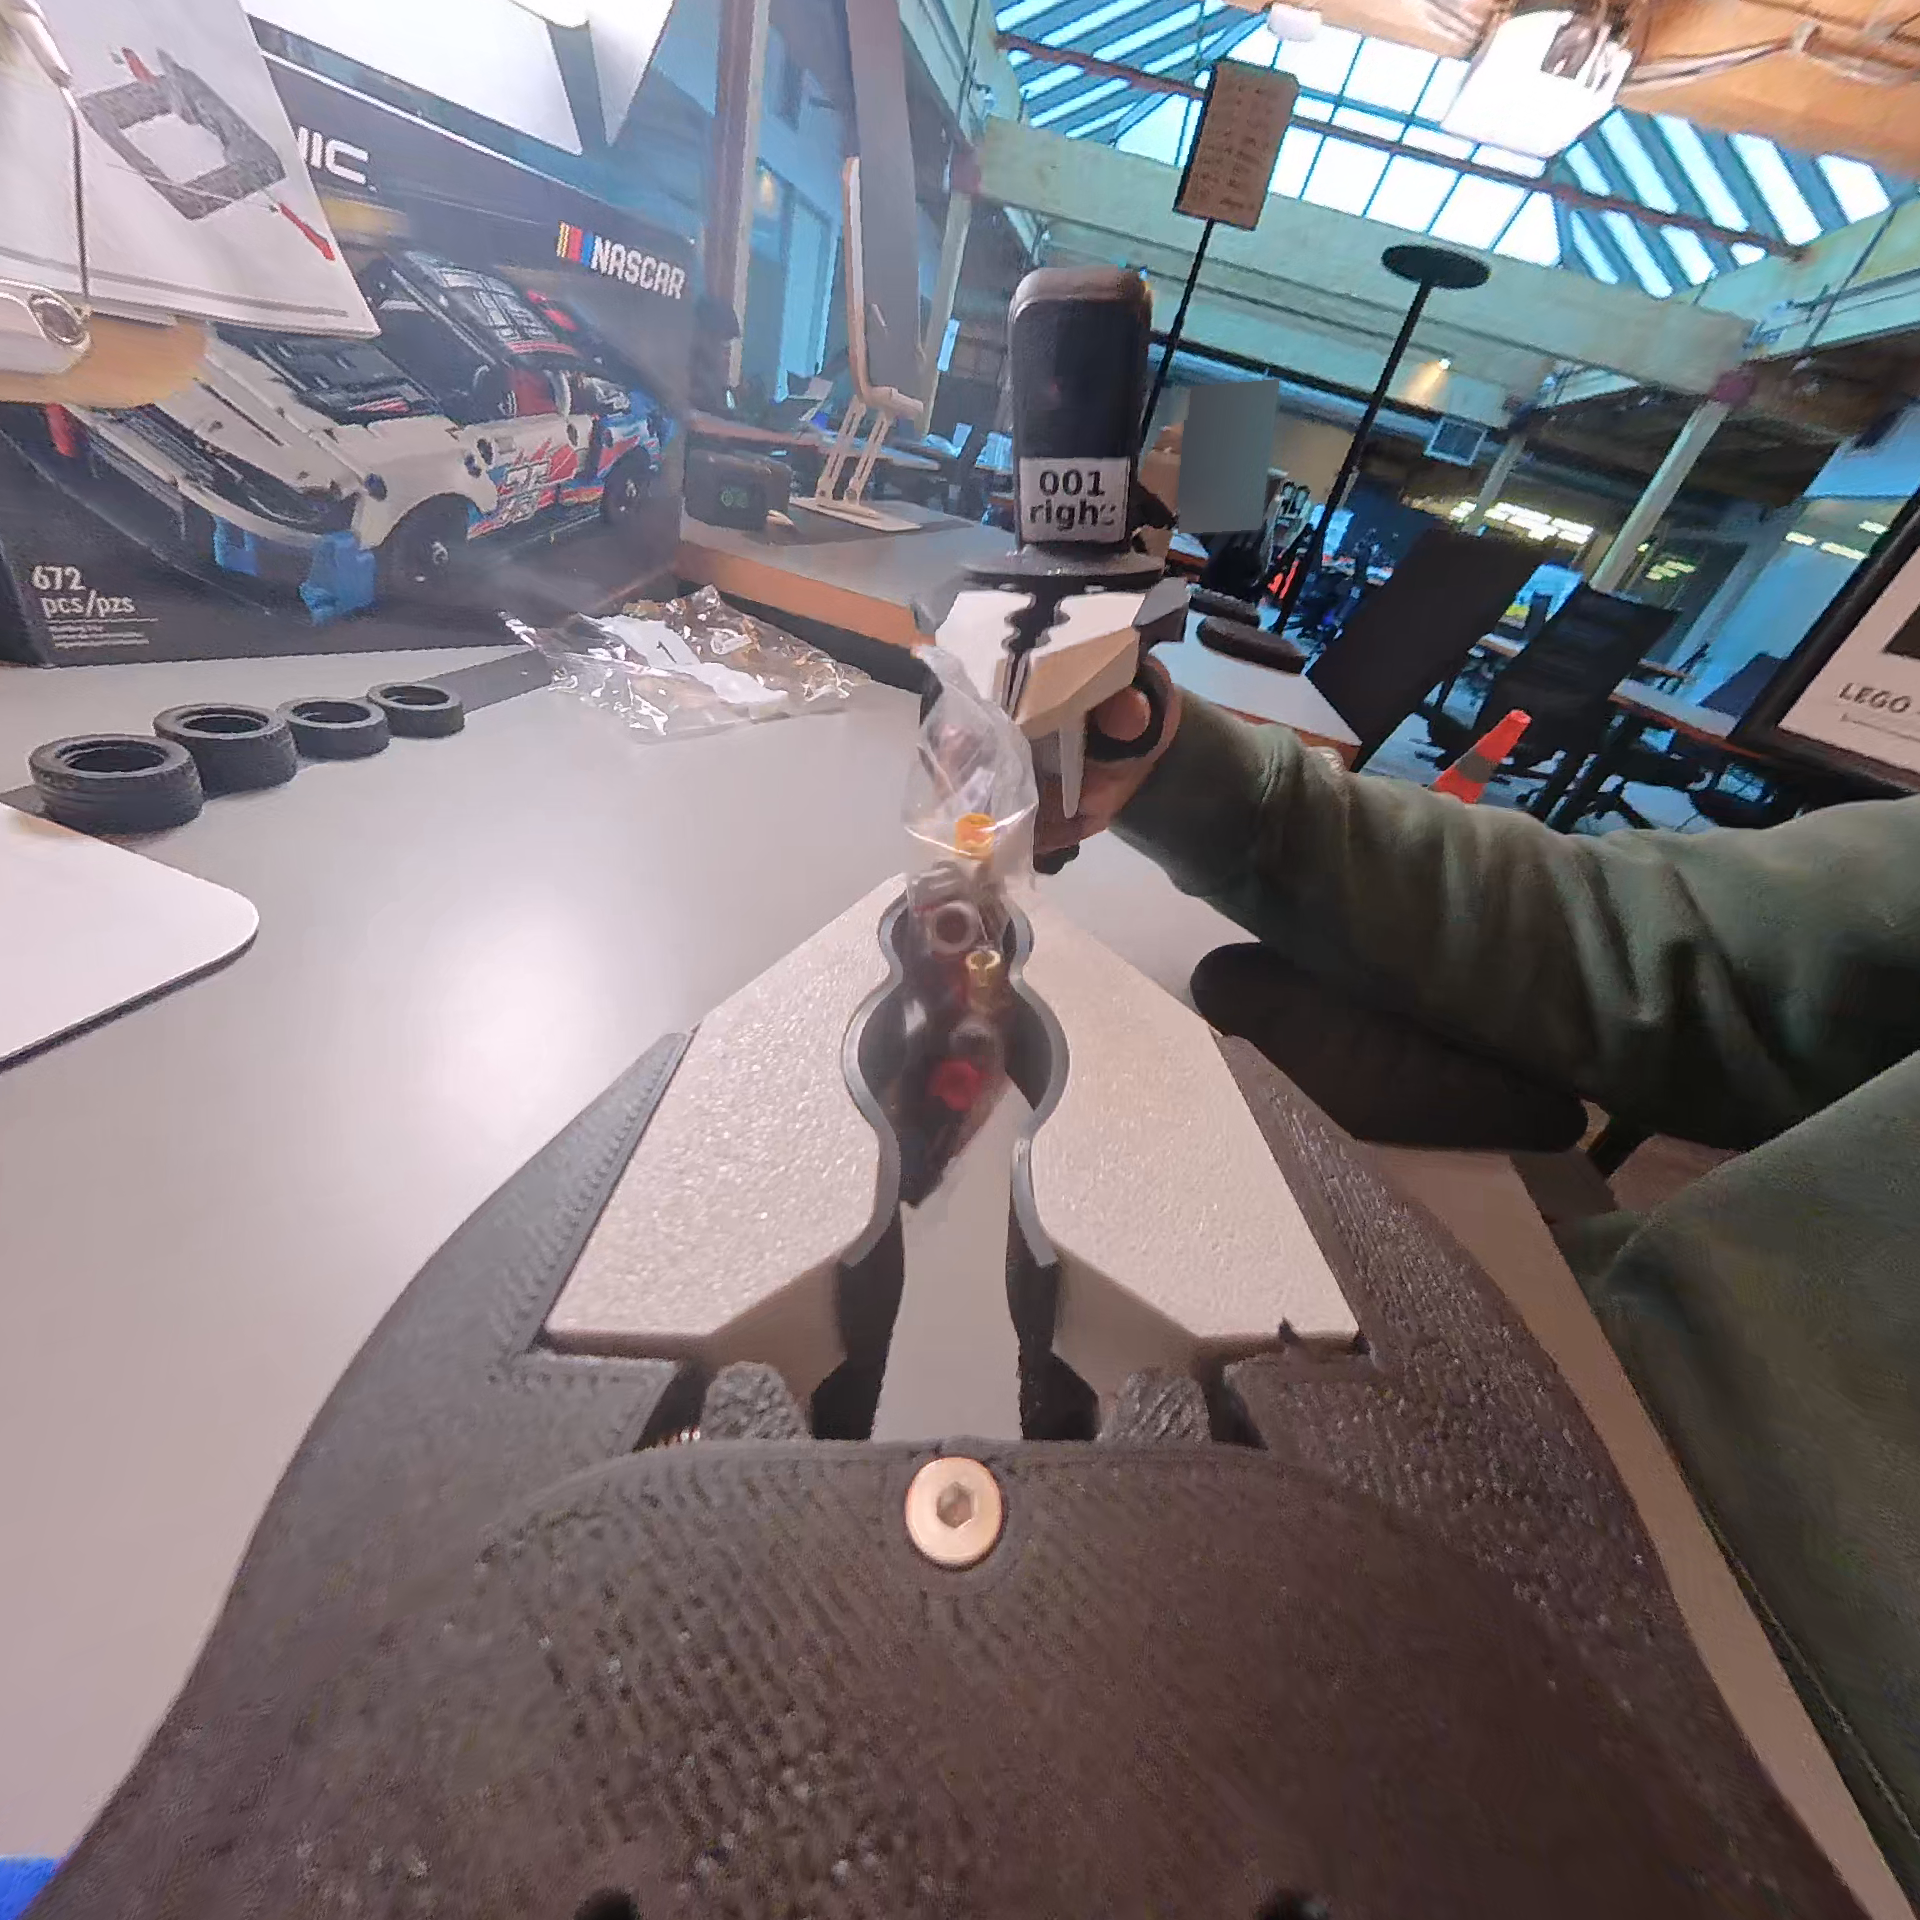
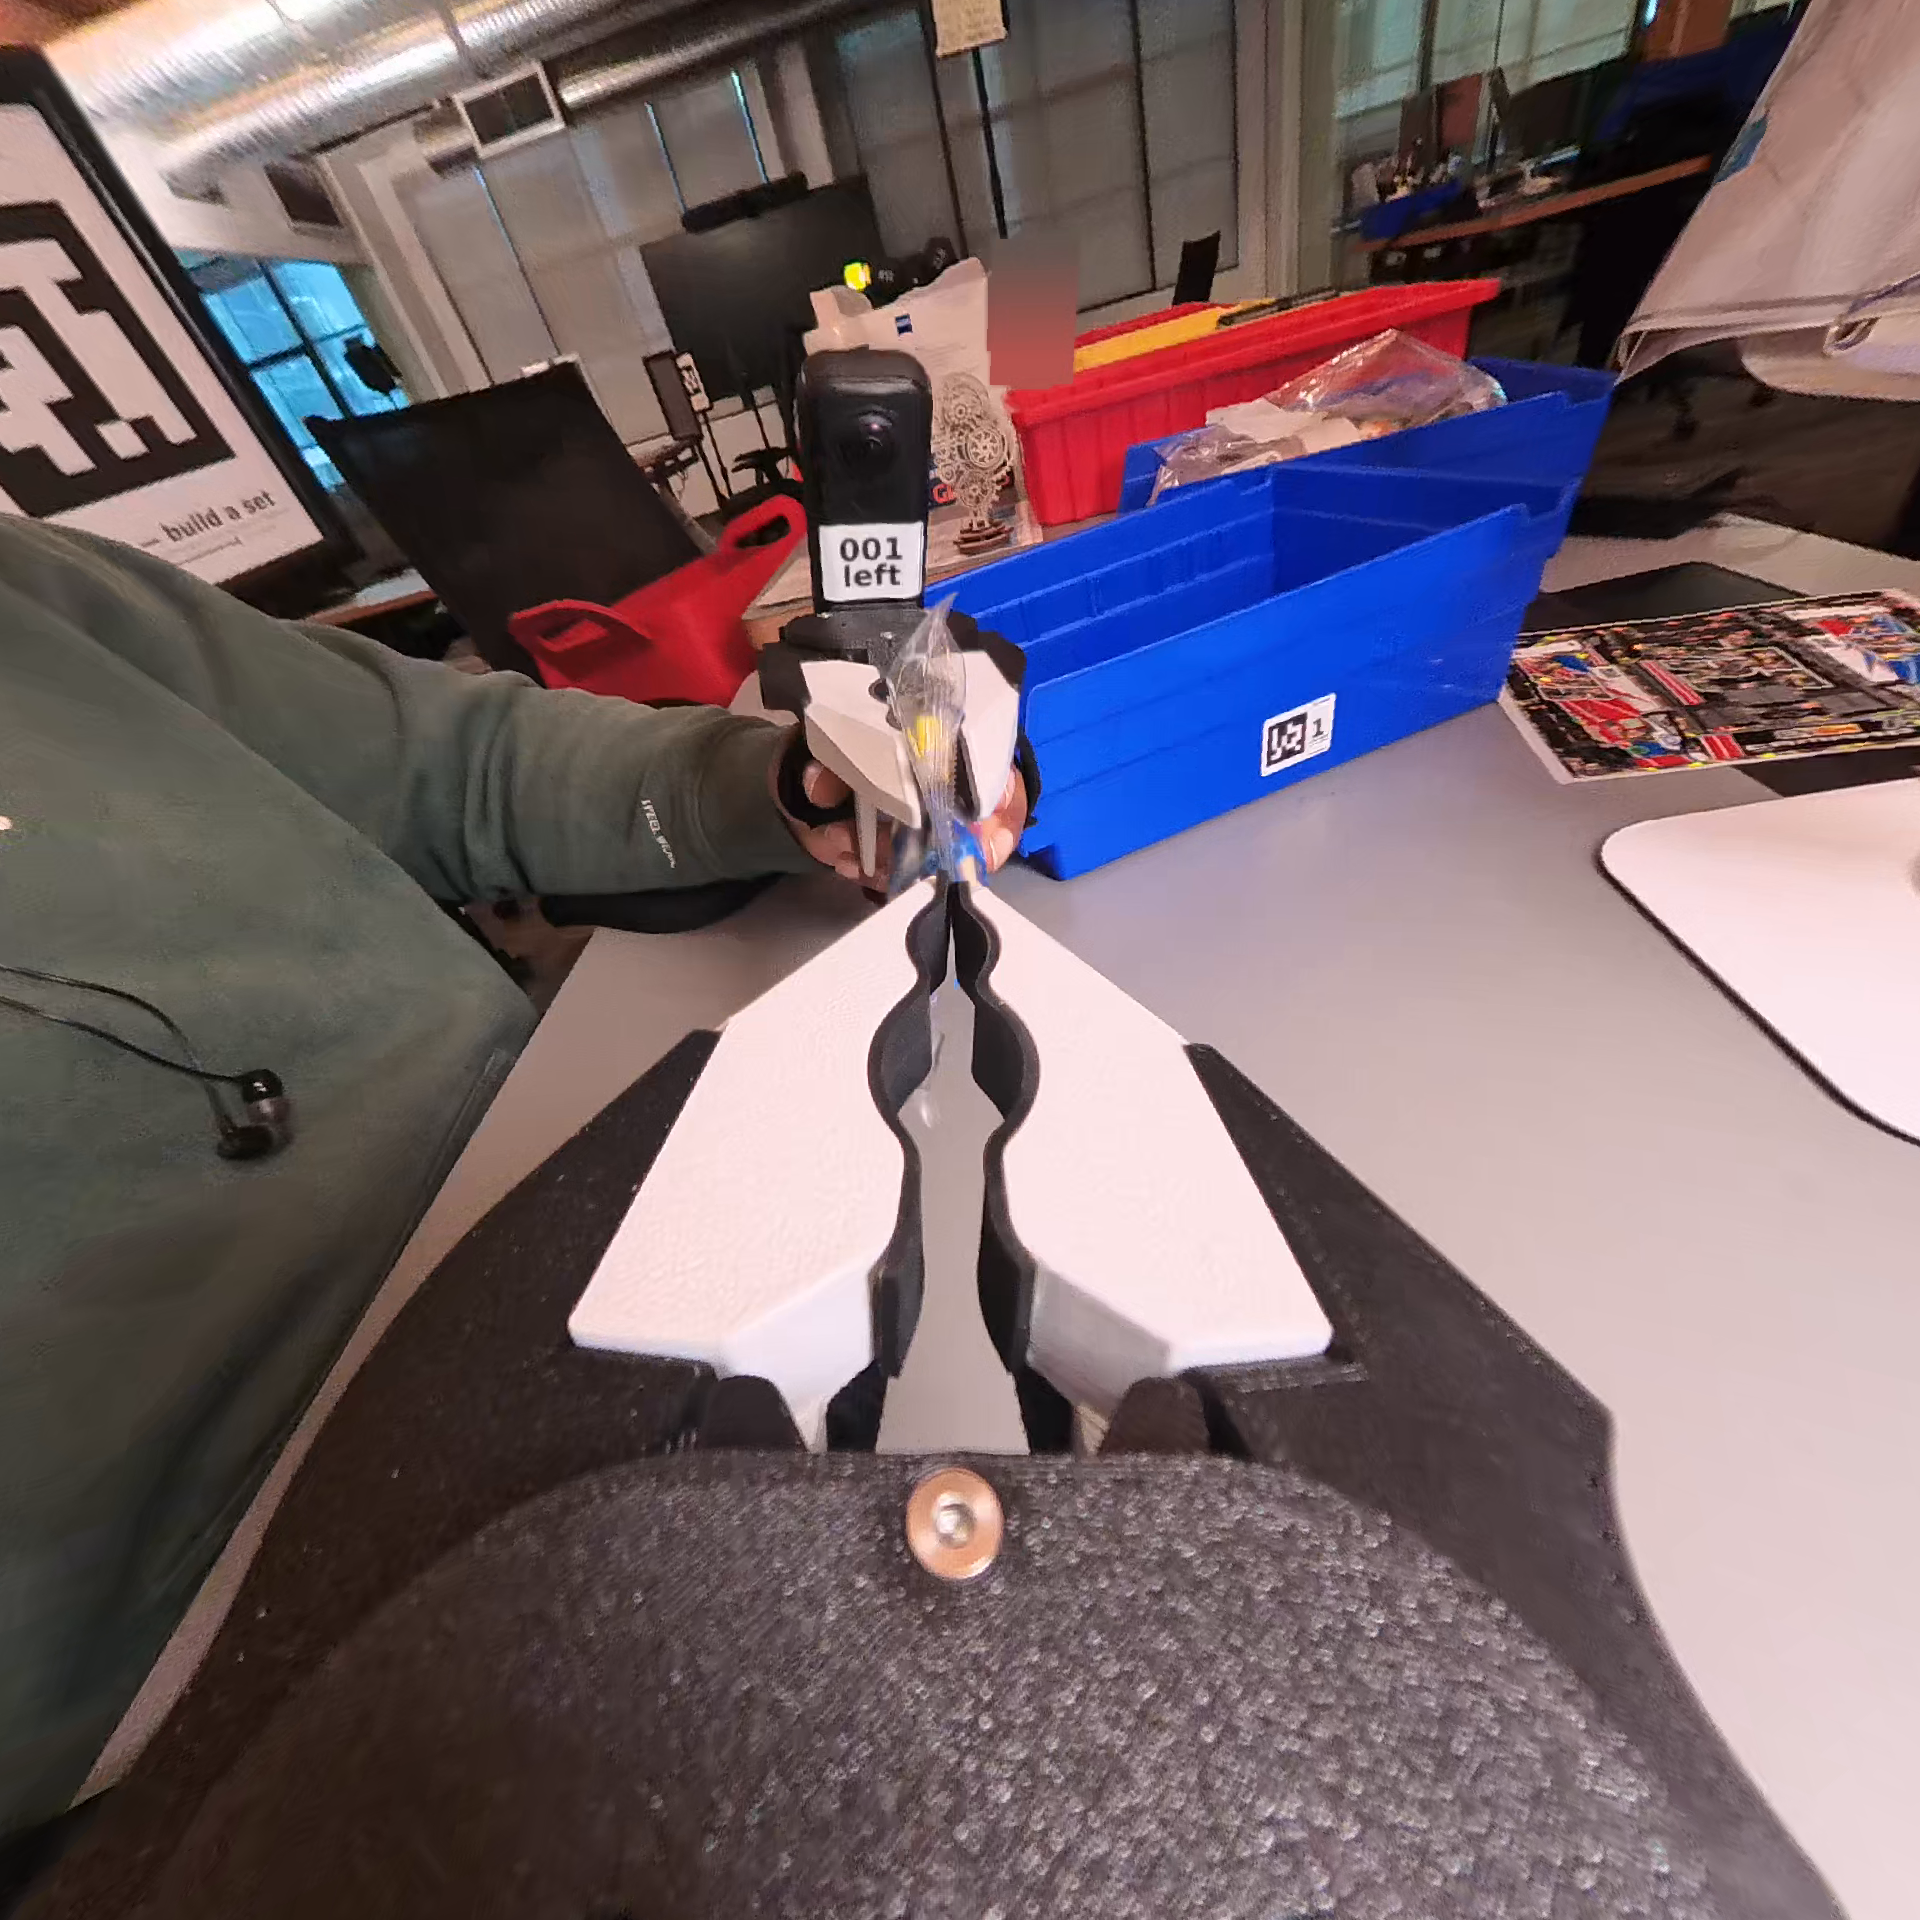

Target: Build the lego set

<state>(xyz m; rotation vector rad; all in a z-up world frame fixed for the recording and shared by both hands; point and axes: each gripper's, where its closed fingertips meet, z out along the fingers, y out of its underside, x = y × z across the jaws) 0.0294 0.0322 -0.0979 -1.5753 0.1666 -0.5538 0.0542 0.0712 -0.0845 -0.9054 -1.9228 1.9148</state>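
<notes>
1. The left claw (image 1: 961,925) is clenched on one end of a small clear plastic bag (image 1: 971,800) full of tiny bricks, held up above the grey bench (image 1: 468,987).
2. The right claw (image 2: 951,914) pinches the other end of that bag, at 12 o'clock in its own view, so the bag hangs stretched between the 2 claws.
3. Only the left wrist view shows 4 black rubber tyres (image 1: 239,743) in a row at 10 o'clock, the set's box (image 1: 343,447) with a race car picture behind them, and another crinkly clear bag (image 1: 686,665) lying flat at 11 o'clock.
4. Only the right wrist view shows a blue plastic bin (image 2: 1299,665) at 1 o'clock, a red bin (image 2: 1247,384) behind it, and a bright sticker sheet (image 2: 1714,675) at 2 o'clock.
5. The claw fingers are white and smooth on top, with wavy dark edges inside, on rough black bodies.
6. A green sleeve (image 1: 1455,883) shows in both views.
</notes>
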